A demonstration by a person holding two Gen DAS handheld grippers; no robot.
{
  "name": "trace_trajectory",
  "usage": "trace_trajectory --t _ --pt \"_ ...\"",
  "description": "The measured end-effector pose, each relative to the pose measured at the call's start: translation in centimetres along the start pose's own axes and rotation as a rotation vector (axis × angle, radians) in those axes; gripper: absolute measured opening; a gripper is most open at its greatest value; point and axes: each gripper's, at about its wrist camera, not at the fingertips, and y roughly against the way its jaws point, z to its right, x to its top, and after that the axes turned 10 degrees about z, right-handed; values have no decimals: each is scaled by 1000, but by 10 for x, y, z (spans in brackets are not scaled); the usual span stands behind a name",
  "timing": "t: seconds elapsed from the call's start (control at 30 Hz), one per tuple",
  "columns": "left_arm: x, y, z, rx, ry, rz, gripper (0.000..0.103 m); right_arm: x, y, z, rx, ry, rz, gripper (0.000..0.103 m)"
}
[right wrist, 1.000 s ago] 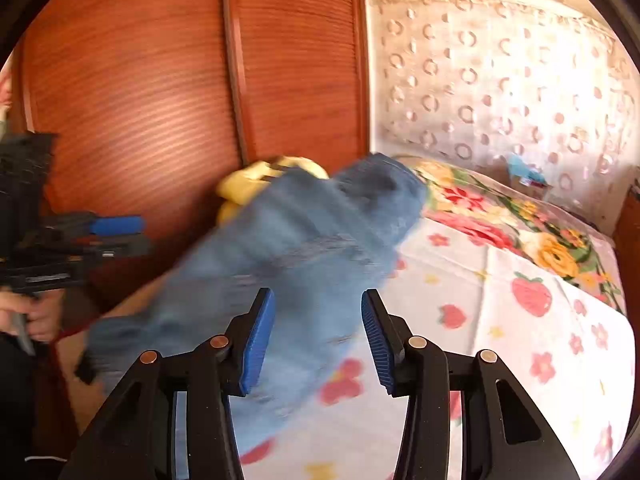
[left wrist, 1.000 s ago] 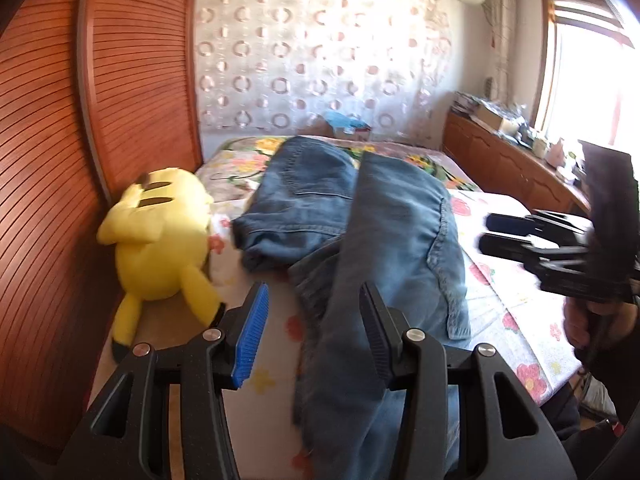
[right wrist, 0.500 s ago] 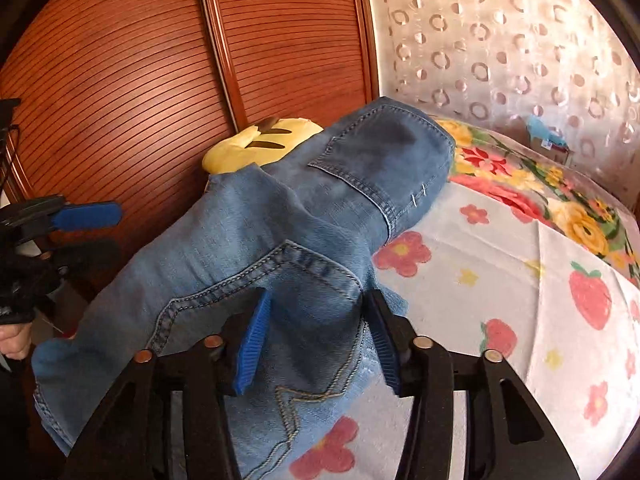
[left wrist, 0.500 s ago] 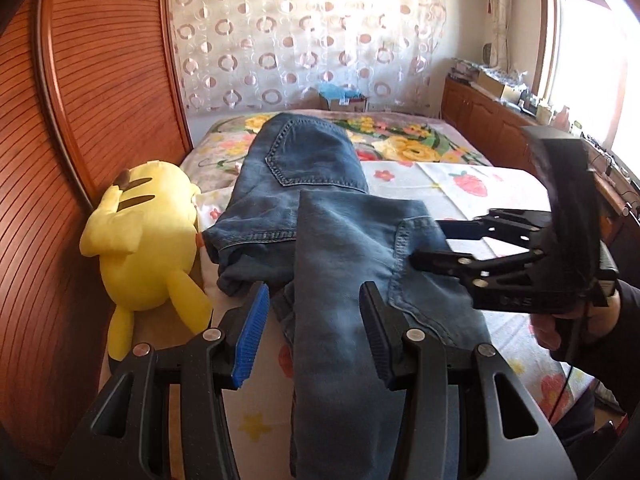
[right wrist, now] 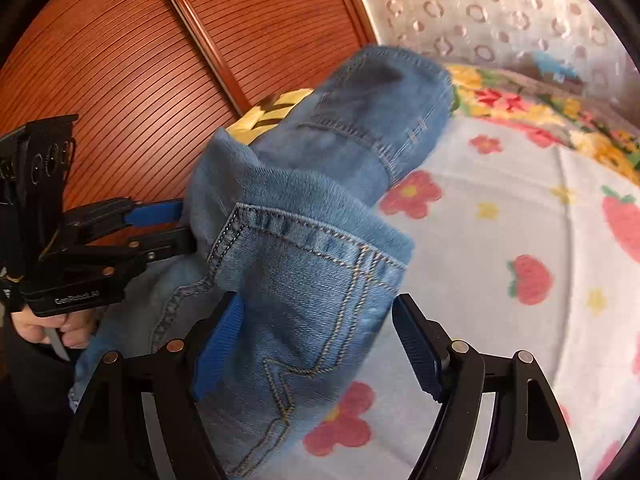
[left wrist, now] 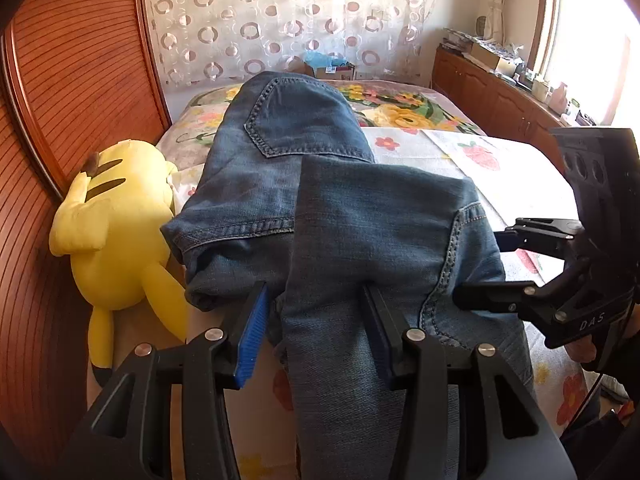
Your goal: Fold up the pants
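Since half a second ago, both grippers have closed in on the blue jeans (left wrist: 340, 216), and the denim now fills more of each view.

Left wrist view: the left gripper (left wrist: 314, 334) has its jaws apart on either side of a jeans leg that runs between the blue ribbed pad (left wrist: 251, 334) and the opposite finger; whether the pads touch the cloth cannot be told. The jeans lie on the bed (left wrist: 448, 152), seat and back pocket toward the far end, a second layer folded across the nearer part with a stitched seam down its right edge. At right, the right gripper (left wrist: 476, 268) reaches in from the side, its black fingers meeting that edge of the denim. A yellow plush toy (left wrist: 116, 248) with dark stripes lies just beside the jeans, against the ribbed wooden wardrobe door (left wrist: 68, 80). A curtain with ring patterns (left wrist: 280, 20) hangs behind.

Right wrist view: the right gripper (right wrist: 316, 344) is spread wide around the folded denim, orange topstitching and a pocket edge between its fingers. The left gripper (right wrist: 176, 228) comes in from the left, held in a hand (right wrist: 52, 326), tips at the jeans' edge. A sheet printed with strawberries and flowers (right wrist: 500, 240) covers the mattress.
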Motion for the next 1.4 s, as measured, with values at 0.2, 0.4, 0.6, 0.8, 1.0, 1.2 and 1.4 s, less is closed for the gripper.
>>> trace_trajectory --t 0.2,0.4,0.6,0.8,1.0,1.2,1.4 --pt "-3 -3 -4 -11 14 -1 48 2 -18 13 60 -28 -8 78" --pt "-8 -3 -3 -69 28 7 29 4 -21 17 135 -19 -9 37" --pt "-11 22 0 -113 52 65 14 22 2 -5 170 56 -1 25" --pt "6 90 -12 -73 94 217 13 68 26 -59 244 213 8 24" --pt "36 154 -42 23 128 383 13 129 33 -104 350 313 54 23" --pt "96 166 -66 124 88 464 13 179 24 -97 389 312 155 23" --pt "162 92 -89 165 66 424 17 213 -32 -7 312 200 223 24"
